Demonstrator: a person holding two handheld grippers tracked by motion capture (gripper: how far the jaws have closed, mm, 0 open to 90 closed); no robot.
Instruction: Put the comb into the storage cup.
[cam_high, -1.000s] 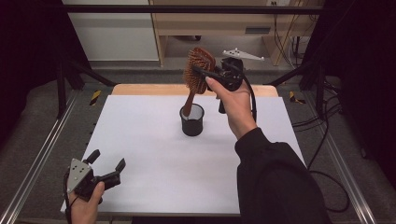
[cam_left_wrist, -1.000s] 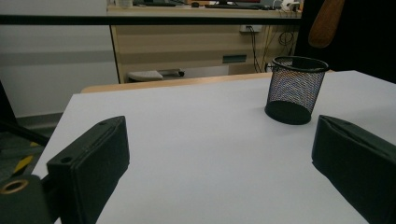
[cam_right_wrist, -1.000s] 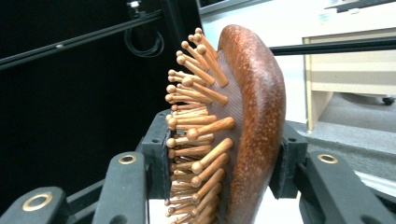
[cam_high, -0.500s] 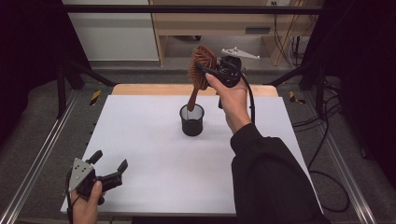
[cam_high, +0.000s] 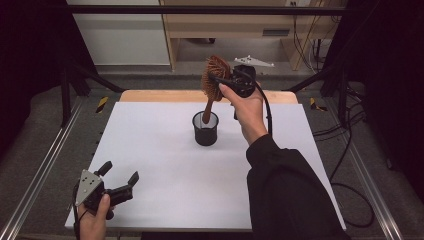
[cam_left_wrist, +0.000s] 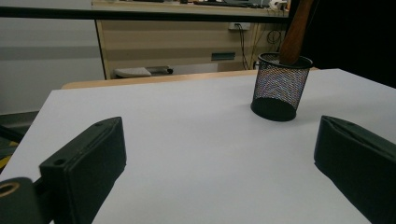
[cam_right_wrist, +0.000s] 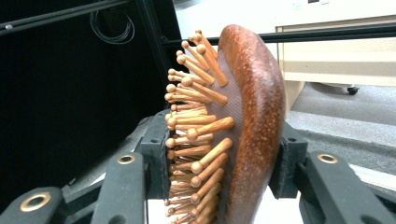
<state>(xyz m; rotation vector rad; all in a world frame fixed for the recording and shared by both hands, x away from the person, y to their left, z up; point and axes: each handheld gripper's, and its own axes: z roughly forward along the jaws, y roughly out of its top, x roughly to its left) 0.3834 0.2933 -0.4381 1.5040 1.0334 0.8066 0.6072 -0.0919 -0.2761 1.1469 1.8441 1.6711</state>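
Note:
A wooden hairbrush (cam_high: 215, 75) stands head-up with its handle down inside a black mesh cup (cam_high: 205, 128) near the middle-back of the white table. My right gripper (cam_high: 218, 81) is shut on the brush head, one jaw against the wooden pins (cam_right_wrist: 196, 135) and the other against its brown back (cam_right_wrist: 254, 116). The left gripper (cam_high: 119, 177) rests open at the front-left corner of the table, nothing between its jaws. From the left gripper view the mesh cup (cam_left_wrist: 279, 86) sits ahead to the right with the brush handle (cam_left_wrist: 295, 32) rising out of it.
The white table top (cam_high: 165, 165) spreads around the cup. A wooden strip (cam_high: 165, 95) runs along its back edge. Metal rails (cam_high: 40, 170) flank both sides. A beige cabinet (cam_high: 225, 27) stands behind, and cables (cam_high: 345, 135) trail on the floor at right.
The right gripper has lowered the brush slightly, its handle now deeper in the cup. The left gripper has barely shifted.

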